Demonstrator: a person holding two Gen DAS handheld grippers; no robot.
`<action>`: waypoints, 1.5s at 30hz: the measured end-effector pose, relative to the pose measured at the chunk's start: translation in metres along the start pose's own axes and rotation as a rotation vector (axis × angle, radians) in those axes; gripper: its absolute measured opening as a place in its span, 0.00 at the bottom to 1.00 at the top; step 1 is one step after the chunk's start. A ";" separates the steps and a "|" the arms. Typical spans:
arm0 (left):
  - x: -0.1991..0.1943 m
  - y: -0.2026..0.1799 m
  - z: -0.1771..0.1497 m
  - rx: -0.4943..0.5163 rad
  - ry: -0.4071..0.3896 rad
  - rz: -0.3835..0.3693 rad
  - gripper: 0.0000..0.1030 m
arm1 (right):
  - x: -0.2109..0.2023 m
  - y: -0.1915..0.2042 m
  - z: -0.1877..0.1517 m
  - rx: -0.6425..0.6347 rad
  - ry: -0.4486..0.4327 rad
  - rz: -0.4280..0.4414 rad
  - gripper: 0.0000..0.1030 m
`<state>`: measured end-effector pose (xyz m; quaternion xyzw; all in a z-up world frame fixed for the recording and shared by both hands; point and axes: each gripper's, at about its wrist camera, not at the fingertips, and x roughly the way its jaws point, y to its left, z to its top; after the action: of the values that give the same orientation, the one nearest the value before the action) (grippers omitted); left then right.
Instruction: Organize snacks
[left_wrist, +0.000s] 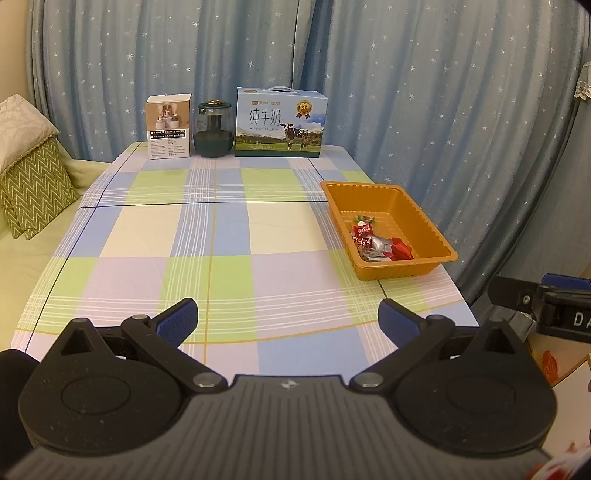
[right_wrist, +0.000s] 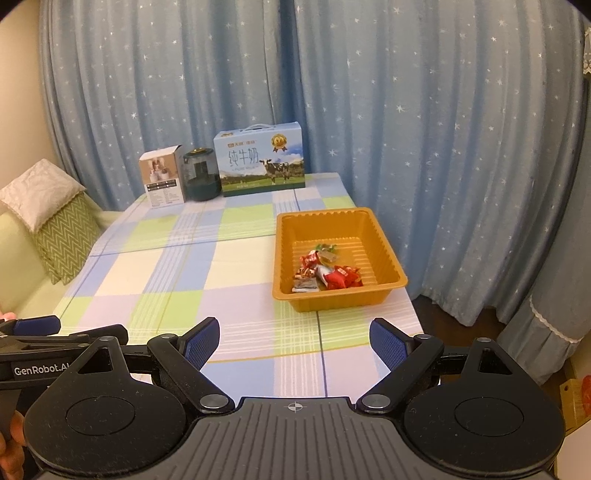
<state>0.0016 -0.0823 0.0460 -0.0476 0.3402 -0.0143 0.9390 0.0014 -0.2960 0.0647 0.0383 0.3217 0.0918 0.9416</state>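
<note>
Right now both my grippers hang over the near end of the table (left_wrist: 229, 229), side by side, angled down at the checked cloth. Left gripper (left_wrist: 288, 321): jaws spread wide, nothing between the blue pads, only cloth below. Right gripper (right_wrist: 294, 341): same, released, empty. The snacks (right_wrist: 325, 275), red and silver wrapped candies, all sit in a loose heap inside the orange tray (right_wrist: 384, 243), toward its near end. The tray sits on the right side of the table close to the edge, well apart from my fingertips. No loose wrappers visible on the cloth, so I judge the sorting is mostly or fully done, and open empty jaws fit that: nothing left to carry. Milk carton box (left_wrist: 280, 123), dark jar (left_wrist: 214, 129) and small white box (left_wrist: 170, 127) are lined up along the far edge against the curtain, out of the work area, probably just parked there. Tray near the edge is within easy reach of the right side
</note>
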 end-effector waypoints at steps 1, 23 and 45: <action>0.000 0.000 0.000 0.000 0.001 0.000 1.00 | 0.000 0.000 0.000 0.001 0.001 0.001 0.85; 0.001 -0.001 -0.002 0.000 0.000 -0.007 1.00 | 0.002 0.001 -0.007 -0.023 0.004 -0.018 0.85; 0.003 0.000 -0.002 0.006 0.011 -0.009 1.00 | 0.003 0.000 -0.007 -0.012 0.006 -0.019 0.85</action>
<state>0.0023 -0.0828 0.0427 -0.0463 0.3451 -0.0199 0.9372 -0.0005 -0.2949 0.0573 0.0292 0.3242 0.0850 0.9417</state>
